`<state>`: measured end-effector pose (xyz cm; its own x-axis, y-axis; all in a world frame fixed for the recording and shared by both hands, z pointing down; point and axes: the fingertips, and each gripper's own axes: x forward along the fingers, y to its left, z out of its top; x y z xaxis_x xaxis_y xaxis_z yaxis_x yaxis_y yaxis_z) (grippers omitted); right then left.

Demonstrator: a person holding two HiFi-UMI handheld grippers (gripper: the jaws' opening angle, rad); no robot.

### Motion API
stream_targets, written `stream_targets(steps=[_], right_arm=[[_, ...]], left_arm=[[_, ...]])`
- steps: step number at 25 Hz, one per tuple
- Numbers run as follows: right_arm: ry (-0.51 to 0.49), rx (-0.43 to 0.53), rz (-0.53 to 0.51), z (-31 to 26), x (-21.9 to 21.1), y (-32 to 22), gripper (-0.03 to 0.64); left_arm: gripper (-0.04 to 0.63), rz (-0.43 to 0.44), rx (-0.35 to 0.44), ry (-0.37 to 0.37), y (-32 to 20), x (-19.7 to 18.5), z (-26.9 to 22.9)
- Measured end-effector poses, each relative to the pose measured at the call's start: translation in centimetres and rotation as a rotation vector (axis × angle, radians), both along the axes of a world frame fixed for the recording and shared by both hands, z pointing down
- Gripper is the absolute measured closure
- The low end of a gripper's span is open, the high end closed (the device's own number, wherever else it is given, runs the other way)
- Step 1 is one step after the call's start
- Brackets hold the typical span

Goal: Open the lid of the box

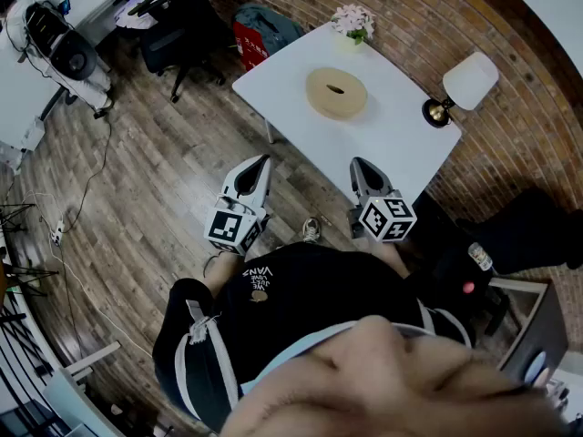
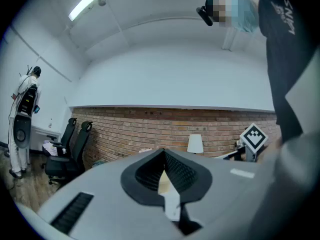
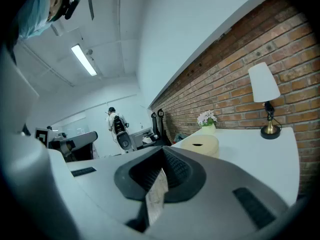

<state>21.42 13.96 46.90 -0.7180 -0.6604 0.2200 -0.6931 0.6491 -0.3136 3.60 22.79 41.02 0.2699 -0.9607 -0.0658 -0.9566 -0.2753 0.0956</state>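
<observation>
Left gripper (image 1: 259, 162) and right gripper (image 1: 359, 165): jaws pressed together, nothing held.
Both hang mid-frame at the white surface's (image 1: 392, 148) lower edge; the round box (image 1: 336, 93), lid on, sits upper centre, apart from both.

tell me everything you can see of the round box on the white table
The round box is a low, flat cylinder, pale tan, looking like wood or card. Its lid looks closed, with a small dark oval opening at the centre of the top. It sits flat near the middle of the white table, the potted flowers beyond it and the lamp off to one side. Only the table touches it; the left gripper and right gripper are short of it.
</observation>
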Motion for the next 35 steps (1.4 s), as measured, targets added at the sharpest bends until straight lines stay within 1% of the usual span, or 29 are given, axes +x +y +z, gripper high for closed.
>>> stream_targets(steps=[3,7,12,17,24,27,31,35], right_arm=[[-0.005,0.026,-0.018,-0.2,-0.2,-1.4,0.614],[0.004,0.063,-0.037,-0.2,-0.7,-3.4,0.614],[-0.028,0.066,-0.053,-0.3,-1.0,-6.4,0.612],[-0.037,0.034,-0.093,1.0,-0.9,-8.9,0.612],[-0.042,0.007,-0.122,2.6,-0.1,-11.1,0.612],[-0.04,-0.003,-0.118,3.1,0.4,-11.9,0.612],[-0.034,-0.013,-0.102,3.7,-0.4,-12.8,0.612],[-0.023,-0.009,-0.055,3.5,-1.6,-14.2,0.612]], left_arm=[[0.586,-0.007,0.006,-0.02,-1.3,0.2,0.3],[0.586,-0.046,-0.013,0.001,-3.0,-0.4,1.3],[0.586,-0.072,-0.021,0.001,-5.7,-0.4,1.7],[0.586,-0.086,-0.02,0.003,-9.0,0.5,2.2],[0.586,-0.082,-0.058,0.032,-11.7,2.0,3.8],[0.586,-0.068,-0.07,0.025,-12.6,2.5,4.6],[0.586,-0.049,-0.083,0.048,-14.1,1.5,5.2],[0.586,0.002,-0.095,0.063,-16.1,0.0,5.7]])
